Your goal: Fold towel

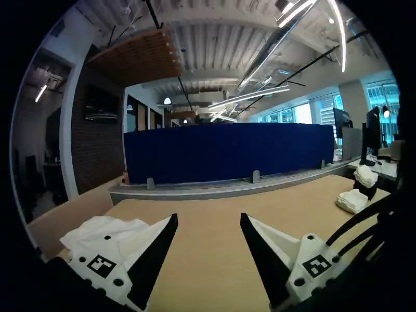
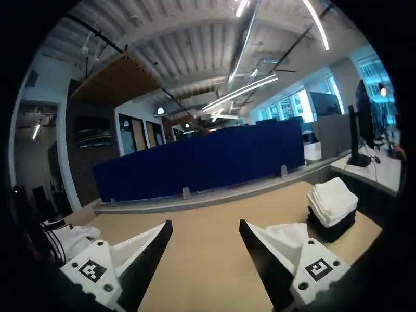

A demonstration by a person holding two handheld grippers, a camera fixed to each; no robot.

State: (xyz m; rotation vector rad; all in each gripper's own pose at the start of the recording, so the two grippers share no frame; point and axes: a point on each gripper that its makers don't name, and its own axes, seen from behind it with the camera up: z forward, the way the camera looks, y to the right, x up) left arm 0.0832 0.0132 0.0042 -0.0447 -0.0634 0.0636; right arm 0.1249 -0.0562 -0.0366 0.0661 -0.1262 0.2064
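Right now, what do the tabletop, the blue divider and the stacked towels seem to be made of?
The tabletop: light wood or wood-look laminate, matte; even tan tone, only soft reflections. The blue divider: probably a fabric-covered panel; flat, glare-free surface. The stacked towels: soft white cloth, likely terry; rounded, puffy folded edges.

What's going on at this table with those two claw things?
A person holds two white two-finger grippers over a light wooden table, apparently about to fold towels. The left gripper and the right gripper are both open and empty. A crumpled white towel lies beside the left gripper, and a stack of folded white towels sits near the table's right end.
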